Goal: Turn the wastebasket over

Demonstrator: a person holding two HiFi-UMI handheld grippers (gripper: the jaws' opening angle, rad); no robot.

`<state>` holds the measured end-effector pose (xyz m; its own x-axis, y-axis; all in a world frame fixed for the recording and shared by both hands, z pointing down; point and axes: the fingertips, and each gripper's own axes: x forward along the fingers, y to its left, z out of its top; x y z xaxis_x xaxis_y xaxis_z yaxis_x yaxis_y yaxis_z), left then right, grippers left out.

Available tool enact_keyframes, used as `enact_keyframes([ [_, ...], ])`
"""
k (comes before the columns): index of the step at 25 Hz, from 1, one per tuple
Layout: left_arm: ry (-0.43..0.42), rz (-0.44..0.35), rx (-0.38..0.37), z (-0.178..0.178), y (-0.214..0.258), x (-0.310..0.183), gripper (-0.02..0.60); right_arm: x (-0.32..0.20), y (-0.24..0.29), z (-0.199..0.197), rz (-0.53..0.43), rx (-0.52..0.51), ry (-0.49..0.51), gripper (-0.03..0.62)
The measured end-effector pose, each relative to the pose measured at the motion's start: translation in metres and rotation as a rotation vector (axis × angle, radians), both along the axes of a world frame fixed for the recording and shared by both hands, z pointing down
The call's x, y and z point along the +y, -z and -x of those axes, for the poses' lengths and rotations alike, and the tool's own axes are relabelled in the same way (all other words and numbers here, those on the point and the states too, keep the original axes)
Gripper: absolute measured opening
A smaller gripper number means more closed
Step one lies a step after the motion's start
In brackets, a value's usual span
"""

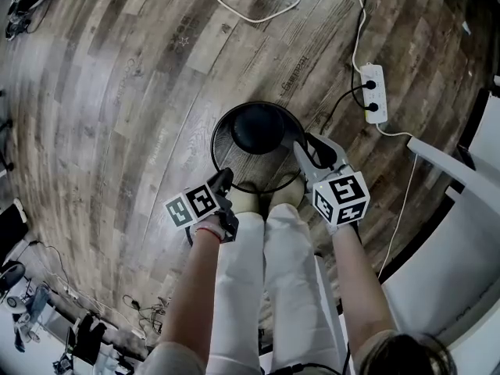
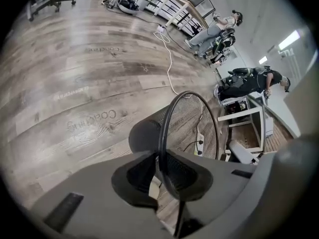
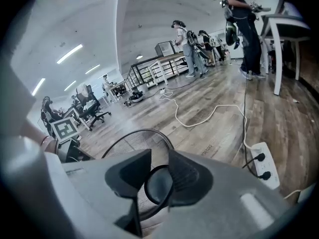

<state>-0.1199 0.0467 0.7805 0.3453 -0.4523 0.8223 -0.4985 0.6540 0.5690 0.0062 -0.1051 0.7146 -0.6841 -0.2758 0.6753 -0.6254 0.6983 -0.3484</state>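
Black mesh wastebasket upright on wood floor by the feet, left gripper clamped on near rim, right gripper jaws apart, straddling right rim with a gap, floor lettering too warped to read.

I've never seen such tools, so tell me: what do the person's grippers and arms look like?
The left gripper and right gripper are grey with dark tips, each carrying a white cube of black square markers. No sleeves show; a thin band circles the left wrist.
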Motion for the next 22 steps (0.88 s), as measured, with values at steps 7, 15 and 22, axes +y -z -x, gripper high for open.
enact_keyframes([
  [7,-0.079,-0.059,-0.078,0.003,0.000,-0.002,0.078,0.017,-0.009,0.003,0.023,0.017,0.009,0.104],
  [15,-0.043,-0.122,-0.159,0.018,0.015,-0.010,0.180,0.022,-0.006,-0.001,0.024,0.024,0.008,0.104],
  [22,-0.102,-0.173,-0.256,0.023,0.043,-0.012,0.198,0.025,0.012,0.000,0.003,0.013,0.014,0.073],
])
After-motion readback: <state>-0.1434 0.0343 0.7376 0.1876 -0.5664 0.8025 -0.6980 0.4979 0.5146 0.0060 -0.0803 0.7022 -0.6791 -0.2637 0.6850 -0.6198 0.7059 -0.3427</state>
